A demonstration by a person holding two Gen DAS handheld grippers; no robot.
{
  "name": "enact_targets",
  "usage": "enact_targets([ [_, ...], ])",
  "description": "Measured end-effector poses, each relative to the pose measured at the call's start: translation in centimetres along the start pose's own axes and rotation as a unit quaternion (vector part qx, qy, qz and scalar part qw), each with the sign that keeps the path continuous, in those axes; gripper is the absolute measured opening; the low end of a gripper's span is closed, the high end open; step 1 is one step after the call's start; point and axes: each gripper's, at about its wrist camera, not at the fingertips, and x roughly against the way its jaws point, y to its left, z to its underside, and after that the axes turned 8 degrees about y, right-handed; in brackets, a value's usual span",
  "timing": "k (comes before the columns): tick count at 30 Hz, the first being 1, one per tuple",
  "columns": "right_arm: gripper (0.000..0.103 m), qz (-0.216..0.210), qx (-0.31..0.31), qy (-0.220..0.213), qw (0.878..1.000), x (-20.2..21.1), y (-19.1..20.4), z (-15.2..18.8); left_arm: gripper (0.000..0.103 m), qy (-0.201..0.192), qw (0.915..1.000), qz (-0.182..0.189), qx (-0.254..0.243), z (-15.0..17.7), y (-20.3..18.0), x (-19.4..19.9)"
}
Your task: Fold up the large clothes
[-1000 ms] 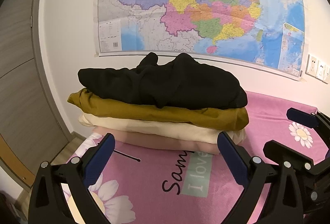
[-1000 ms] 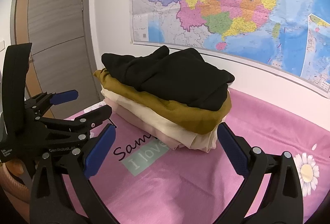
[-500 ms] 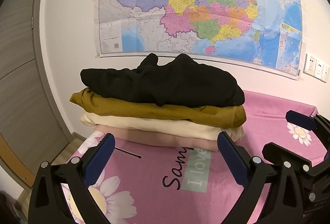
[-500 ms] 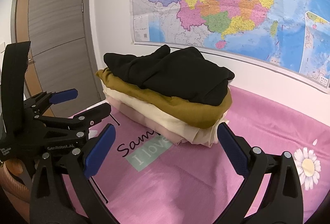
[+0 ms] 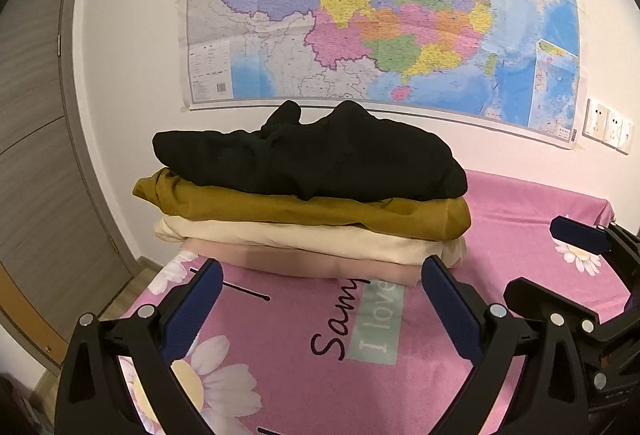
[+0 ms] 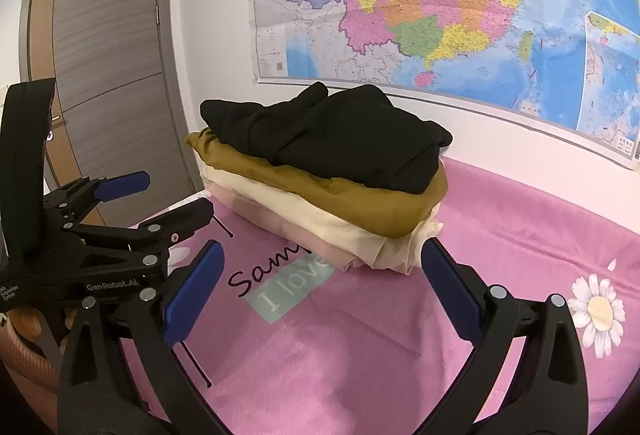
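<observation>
A stack of folded clothes stands at the far side of the pink bedspread point(image 5: 520, 219) against the wall. A black garment point(image 5: 312, 159) lies on top, over a mustard one point(image 5: 304, 209), a cream one point(image 5: 296, 237) and a pale pink one point(image 5: 304, 263). The stack also shows in the right wrist view point(image 6: 332, 163). My left gripper point(image 5: 320, 299) is open and empty, short of the stack. My right gripper point(image 6: 320, 283) is open and empty, also short of it. The right gripper shows at the right edge of the left view point(image 5: 576, 275); the left gripper shows at the left of the right view point(image 6: 132, 203).
A large wall map point(image 5: 380, 7) hangs above the stack. A grey door point(image 6: 108, 67) stands at the left, past the bed's edge. Wall sockets point(image 5: 608, 127) sit at the right. The bedspread point(image 6: 500, 235) has daisy prints and lettering.
Both grippers have drawn back a little from the stack, still open. The stack has not moved.
</observation>
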Motion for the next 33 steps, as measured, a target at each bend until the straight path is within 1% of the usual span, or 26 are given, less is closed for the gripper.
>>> enact_targets([
  [33, 0.097, 0.000, -0.012, 0.003, 1.000, 0.11, -0.11, 0.83, 0.096, 0.002, 0.9999, 0.003, -0.010, 0.74, -0.90, -0.08],
])
